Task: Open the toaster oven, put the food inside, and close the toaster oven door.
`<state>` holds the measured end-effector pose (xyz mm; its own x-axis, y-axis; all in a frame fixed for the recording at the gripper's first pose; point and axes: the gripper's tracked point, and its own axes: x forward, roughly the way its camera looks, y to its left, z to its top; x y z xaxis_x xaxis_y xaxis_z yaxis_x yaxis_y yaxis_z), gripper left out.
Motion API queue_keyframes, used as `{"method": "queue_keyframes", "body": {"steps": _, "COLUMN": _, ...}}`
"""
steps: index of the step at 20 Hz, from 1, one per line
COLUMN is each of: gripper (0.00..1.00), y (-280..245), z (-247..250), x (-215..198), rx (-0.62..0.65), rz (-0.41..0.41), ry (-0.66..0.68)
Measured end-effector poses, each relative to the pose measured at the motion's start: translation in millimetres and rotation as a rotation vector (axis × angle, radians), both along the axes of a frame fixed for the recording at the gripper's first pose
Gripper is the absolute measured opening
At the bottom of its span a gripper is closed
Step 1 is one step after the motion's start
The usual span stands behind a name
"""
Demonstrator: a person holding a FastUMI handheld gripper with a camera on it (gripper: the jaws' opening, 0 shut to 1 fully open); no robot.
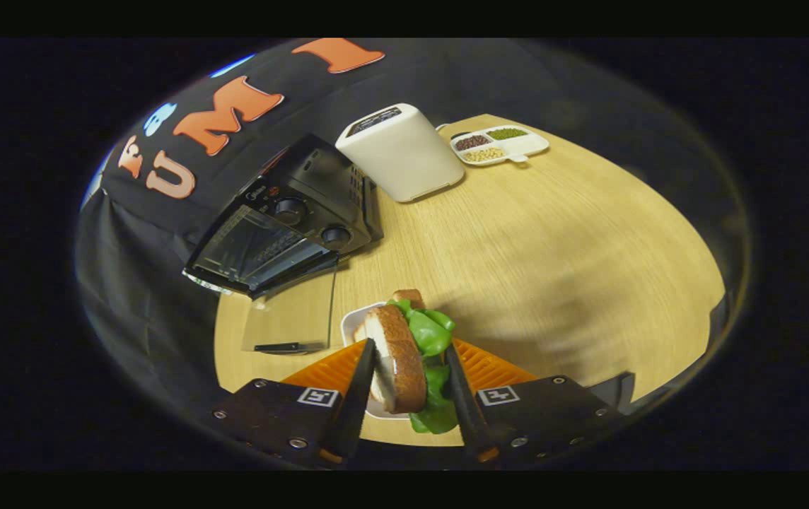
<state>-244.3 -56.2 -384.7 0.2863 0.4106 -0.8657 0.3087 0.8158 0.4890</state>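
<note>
Gripping the sandwich (404, 353), the claw (411, 353) holds it lengthwise between its fingers.

The black toaster oven (284, 223) has a small logo by its knobs, too tiny to read. The claw (411, 353) has two square black-and-white marker tags, with no words on them.

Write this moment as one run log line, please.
gripper: shut on sandwich | sandwich: above white plate | toaster oven: door open | next: likely carry sandwich inside
</note>
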Motion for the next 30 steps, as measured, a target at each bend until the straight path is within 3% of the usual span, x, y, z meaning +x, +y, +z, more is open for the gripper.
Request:
{"method": "queue_keyframes", "body": {"steps": 3, "gripper": 0.40, "y": 7, "z": 6, "x": 2, "rx": 0.050, "rz": -0.041, "ry": 0.014}}
{"method": "queue_keyframes", "body": {"steps": 6, "gripper": 0.32, "y": 2, "z": 14, "x": 4, "rx": 0.037, "rz": -0.050, "ry": -0.003}}
{"method": "queue_keyframes", "body": {"steps": 11, "gripper": 0.32, "y": -6, "z": 58, "x": 32, "rx": 0.040, "rz": -0.113, "ry": -0.091}}
{"method": "queue_keyframes", "body": {"steps": 15, "gripper": 0.31, "y": 28, "z": 84, "x": 61, "rx": 0.126, "rz": -0.146, "ry": -0.171}}
{"method": "queue_keyframes", "body": {"steps": 23, "gripper": 0.32, "y": 135, "z": 75, "x": 108, "rx": 0.301, "rz": -0.169, "ry": -0.219}}
{"method": "queue_keyframes", "body": {"steps": 30, "gripper": 0.32, "y": 194, "z": 51, "x": 157, "rx": 0.381, "rz": -0.271, "ry": -0.229}}
